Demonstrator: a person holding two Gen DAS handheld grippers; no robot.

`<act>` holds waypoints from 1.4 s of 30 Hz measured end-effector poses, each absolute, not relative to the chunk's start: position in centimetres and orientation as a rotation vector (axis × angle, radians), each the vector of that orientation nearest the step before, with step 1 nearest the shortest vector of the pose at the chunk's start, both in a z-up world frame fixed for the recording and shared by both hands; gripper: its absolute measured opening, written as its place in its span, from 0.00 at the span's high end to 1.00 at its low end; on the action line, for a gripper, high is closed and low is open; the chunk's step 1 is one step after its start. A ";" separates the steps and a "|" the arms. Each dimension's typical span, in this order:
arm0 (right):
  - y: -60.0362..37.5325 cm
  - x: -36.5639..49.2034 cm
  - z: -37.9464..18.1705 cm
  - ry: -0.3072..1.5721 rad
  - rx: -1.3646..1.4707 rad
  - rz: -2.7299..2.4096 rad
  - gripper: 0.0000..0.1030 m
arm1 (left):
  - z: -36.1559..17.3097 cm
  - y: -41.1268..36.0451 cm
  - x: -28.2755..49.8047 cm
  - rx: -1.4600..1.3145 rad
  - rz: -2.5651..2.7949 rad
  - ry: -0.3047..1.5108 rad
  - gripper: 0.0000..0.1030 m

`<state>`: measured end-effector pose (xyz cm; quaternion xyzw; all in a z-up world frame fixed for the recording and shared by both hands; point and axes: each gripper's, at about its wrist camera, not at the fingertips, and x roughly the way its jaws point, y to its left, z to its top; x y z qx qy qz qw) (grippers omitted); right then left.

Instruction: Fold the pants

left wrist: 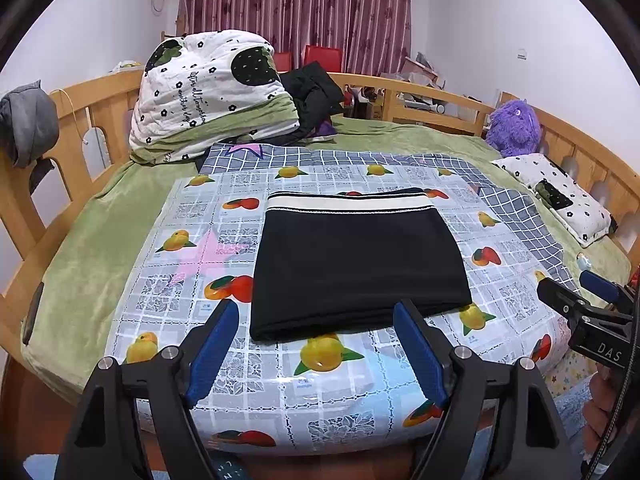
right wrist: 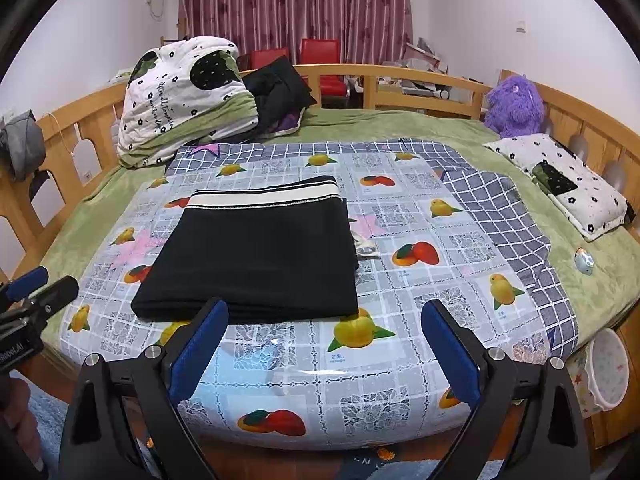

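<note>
Black pants [left wrist: 356, 264] with a white waistband lie folded into a flat rectangle on the fruit-print plastic cover [left wrist: 340, 380] of the bed. In the right wrist view the same pants [right wrist: 260, 252] sit left of centre. My left gripper [left wrist: 316, 312] hangs open above the near edge of the fold, nothing between its blue pads. My right gripper [right wrist: 324, 312] is also open and empty, above the near right corner of the pants. Each gripper shows at the edge of the other's view: the right gripper [left wrist: 576, 288] and the left gripper [right wrist: 44, 280].
A rolled quilt [left wrist: 212, 92] and dark clothes [left wrist: 312, 96] lie at the far left of the bed. A purple plush toy [left wrist: 514, 128] and a pillow [left wrist: 556, 196] sit at the right. Wooden rails [left wrist: 420, 96] ring the bed. A small round object [right wrist: 584, 260] rests on the green sheet.
</note>
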<state>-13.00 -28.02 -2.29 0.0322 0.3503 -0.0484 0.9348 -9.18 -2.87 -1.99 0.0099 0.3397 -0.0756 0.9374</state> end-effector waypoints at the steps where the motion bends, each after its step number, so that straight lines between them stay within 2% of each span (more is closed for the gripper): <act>1: -28.0 -13.0 -2.2 0.716 0.068 -0.099 0.07 | -2.0 -3.0 -9.2 0.024 -0.150 0.695 0.23; 42: -27.2 -13.4 -1.8 0.742 0.064 -0.101 0.07 | -2.1 -2.7 -9.4 0.039 -0.102 0.740 0.23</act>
